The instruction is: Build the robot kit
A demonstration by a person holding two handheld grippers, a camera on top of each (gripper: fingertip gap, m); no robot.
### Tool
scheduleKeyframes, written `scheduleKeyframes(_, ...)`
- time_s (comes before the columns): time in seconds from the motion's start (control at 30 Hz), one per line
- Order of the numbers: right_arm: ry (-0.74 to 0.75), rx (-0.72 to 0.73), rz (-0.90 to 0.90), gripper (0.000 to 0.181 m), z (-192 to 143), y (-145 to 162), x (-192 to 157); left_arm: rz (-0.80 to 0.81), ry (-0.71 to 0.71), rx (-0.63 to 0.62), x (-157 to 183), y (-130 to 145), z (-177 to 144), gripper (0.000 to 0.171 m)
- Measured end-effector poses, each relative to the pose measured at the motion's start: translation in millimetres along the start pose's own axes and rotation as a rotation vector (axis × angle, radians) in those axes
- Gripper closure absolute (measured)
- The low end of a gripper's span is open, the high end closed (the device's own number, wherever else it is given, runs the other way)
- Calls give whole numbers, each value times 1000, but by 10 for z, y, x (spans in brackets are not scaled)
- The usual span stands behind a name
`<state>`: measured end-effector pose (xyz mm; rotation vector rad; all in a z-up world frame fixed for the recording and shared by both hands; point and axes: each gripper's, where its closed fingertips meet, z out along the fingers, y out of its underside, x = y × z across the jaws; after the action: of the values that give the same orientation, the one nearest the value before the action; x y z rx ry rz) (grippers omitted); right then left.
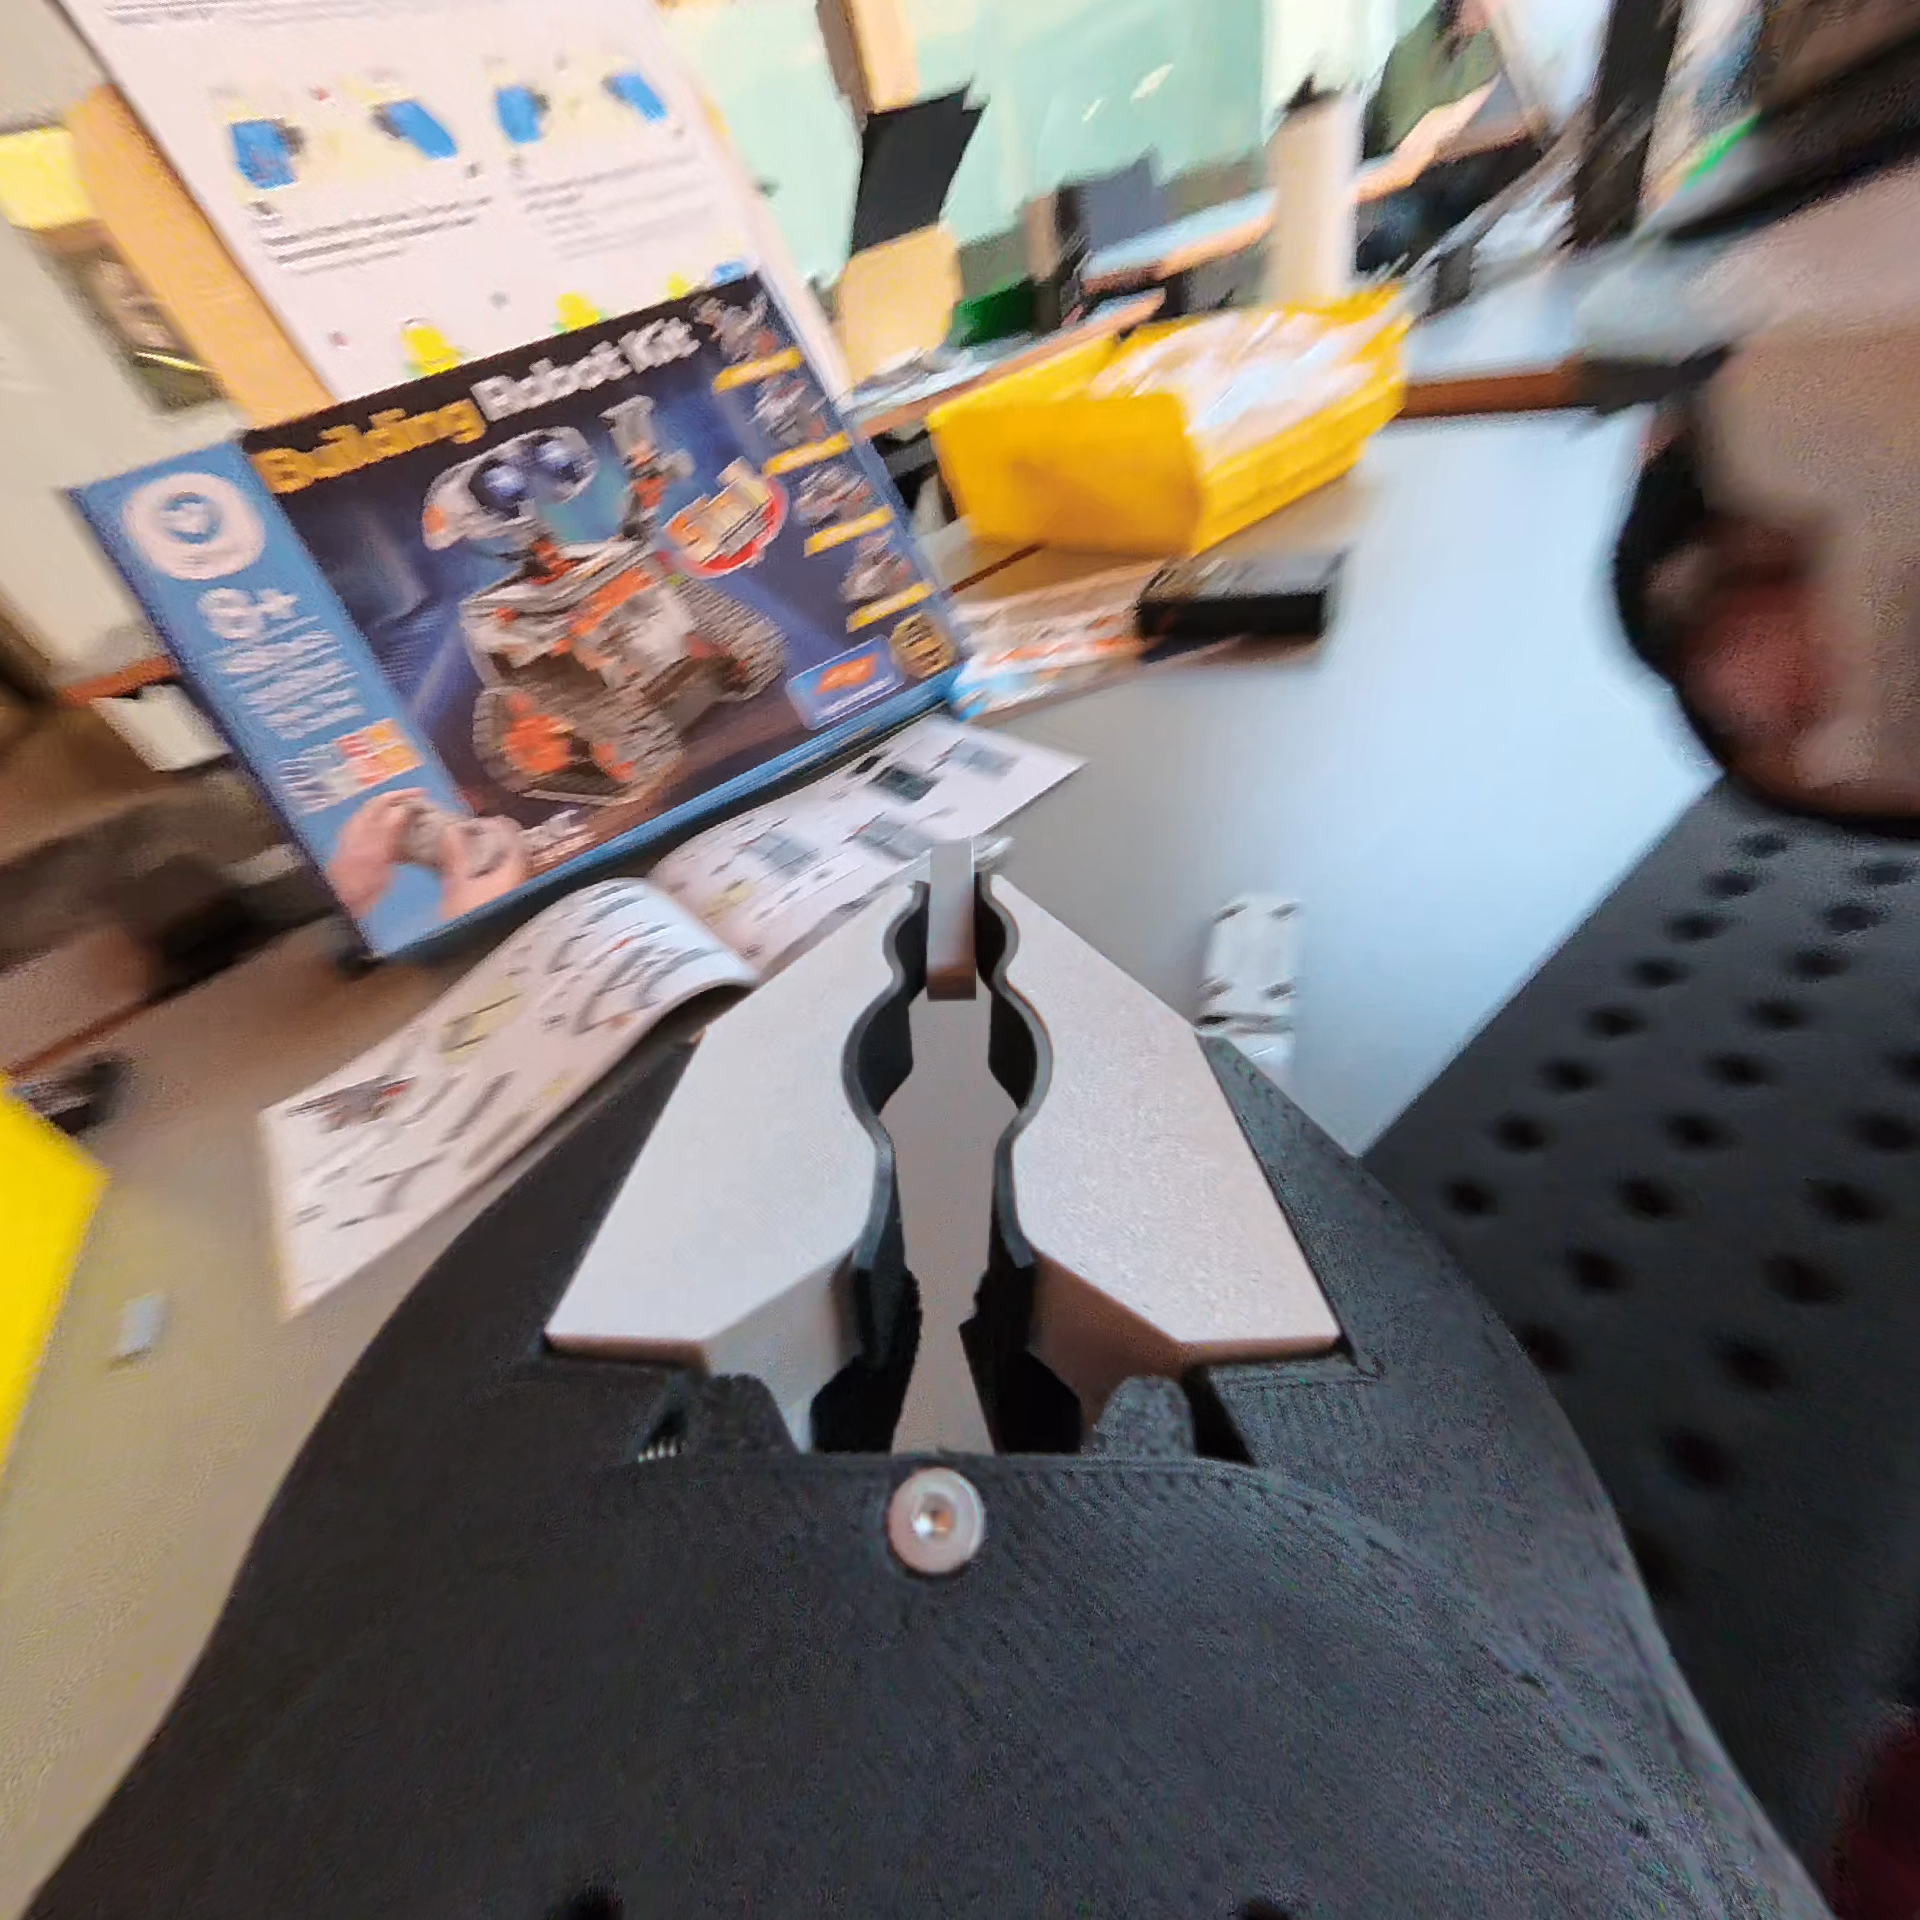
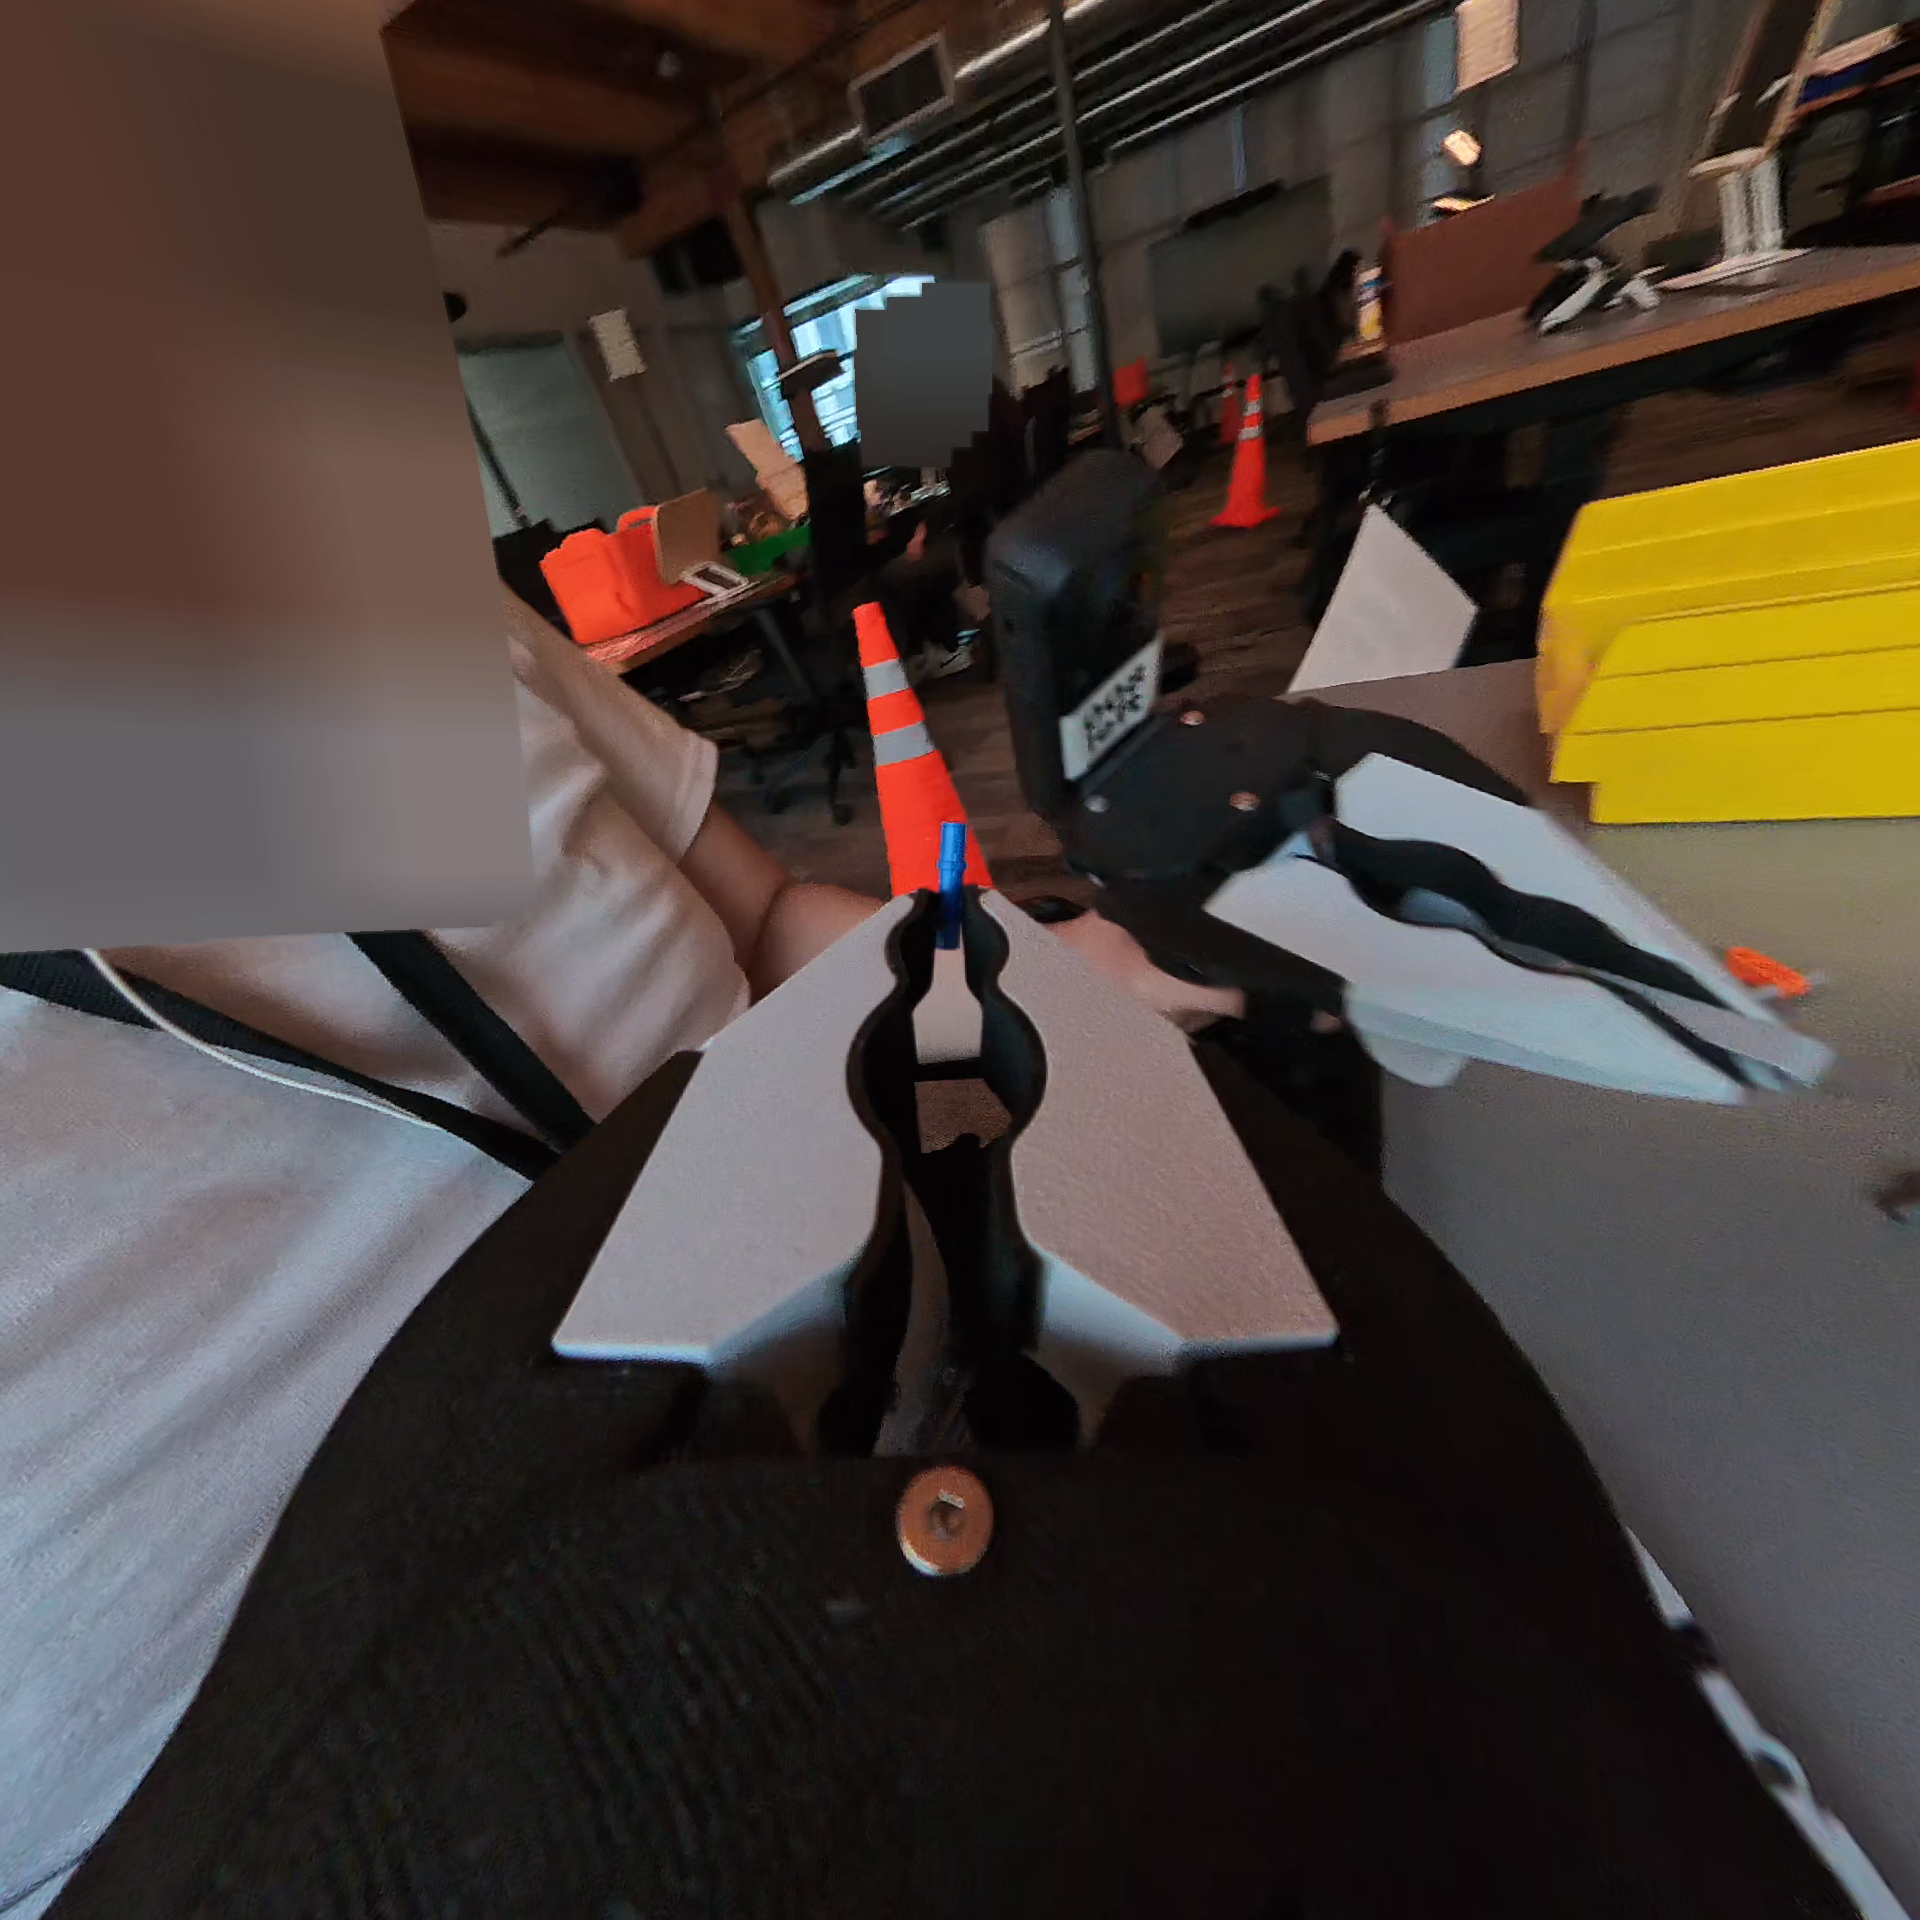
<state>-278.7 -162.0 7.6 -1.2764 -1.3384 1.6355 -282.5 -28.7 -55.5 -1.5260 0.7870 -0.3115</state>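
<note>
My left gripper (image 1: 951,896) is shut on a small flat grey piece (image 1: 951,935) that stands upright between the fingertips. It hovers over an open instruction booklet (image 1: 582,997), in front of a blue robot kit box (image 1: 540,613). My right gripper (image 2: 948,912) is shut on a small blue pin (image 2: 951,868) that sticks up past the tips. It is raised and faces a person in a white shirt (image 2: 312,1143). The left gripper also shows in the right wrist view (image 2: 1756,1039), low over the grey table (image 2: 1662,1351), with a small orange piece (image 2: 1766,971) by its tip.
A yellow bin (image 1: 1164,436) stands behind the box and a black perforated board (image 1: 1714,1143) lies at the right, below a hand (image 1: 1808,582). A small white object (image 1: 1252,966) sits on the table. Stacked yellow bins (image 2: 1745,644) and an orange cone (image 2: 904,758) show in the right wrist view. There is about 15 centimeters between the tips of the two grippers.
</note>
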Motion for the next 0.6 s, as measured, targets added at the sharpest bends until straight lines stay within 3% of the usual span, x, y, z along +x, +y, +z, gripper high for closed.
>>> scheduleKeyframes(0.13, 156, -51, -20, 178, -197, 126, 276, -96, 98, 54, 133, -119, -72, 165)
scheduleKeyframes(0.27, 363, -331, -235, 178, -479, 391, 835, -63, 57, -5, -23, 56, -28, 165)
scheduleKeyframes(0.37, 304, -633, -553, 178, -643, 619, 1185, -90, 28, 24, -187, 33, -29, 165)
scheduleKeyframes(0.47, 164, -932, -719, 178, -727, 838, 1430, -137, 4, 36, -315, 55, -36, 166)
scheduleKeyframes(0.6, -73, -1210, -1020, 178, -747, 1020, 1603, -151, -17, 73, -360, 16, -77, 166)
